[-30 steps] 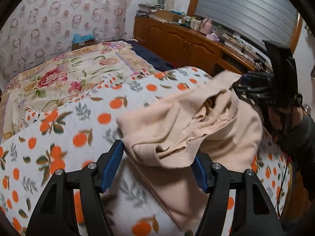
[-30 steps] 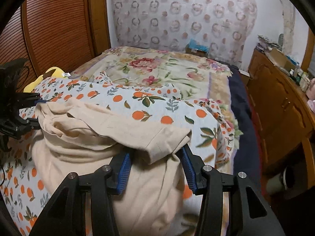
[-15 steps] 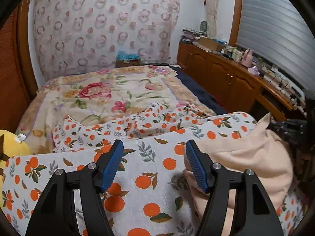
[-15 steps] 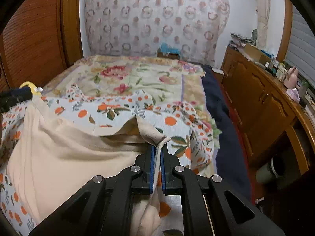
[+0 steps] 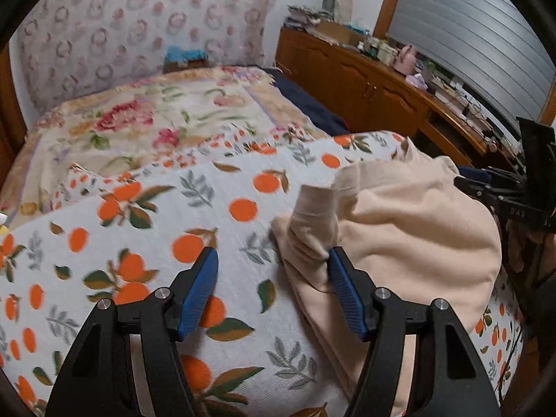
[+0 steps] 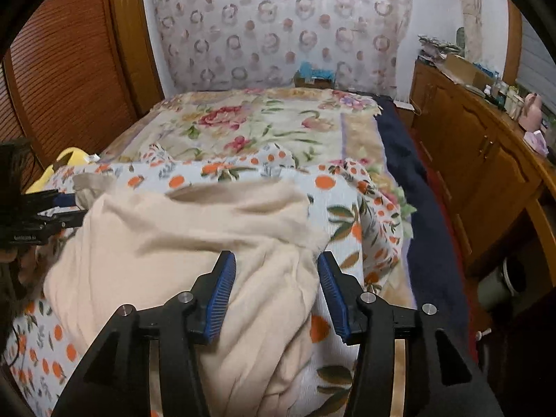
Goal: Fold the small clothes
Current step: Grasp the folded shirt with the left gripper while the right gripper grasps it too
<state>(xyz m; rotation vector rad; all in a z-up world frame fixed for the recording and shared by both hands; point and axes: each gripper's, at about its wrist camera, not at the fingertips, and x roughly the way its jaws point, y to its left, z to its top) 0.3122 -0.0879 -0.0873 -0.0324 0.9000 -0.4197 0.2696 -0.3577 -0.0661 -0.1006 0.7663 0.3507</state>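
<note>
A cream garment (image 5: 410, 229) lies bunched on the orange-print blanket (image 5: 166, 222). My left gripper (image 5: 272, 260) is open at the garment's left edge, its right fingertip touching a rolled cuff (image 5: 314, 215). In the right wrist view the same garment (image 6: 180, 239) spreads under my right gripper (image 6: 276, 264), which is open with the cloth's right fold between its blue pads. Each gripper shows at the edge of the other's view: the right one (image 5: 500, 191) and the left one (image 6: 41, 215).
A floral bedspread (image 6: 250, 125) covers the far bed. A wooden cabinet (image 6: 479, 160) with clutter on top runs along the right. A yellow item (image 6: 66, 160) lies at the left by the wooden wardrobe (image 6: 66, 69). A grey bin (image 6: 500, 281) stands on the floor at the right.
My right gripper was shut on the garment's edge half a second ago and has opened, letting it go. My left gripper has moved back to the garment's left edge, still open.
</note>
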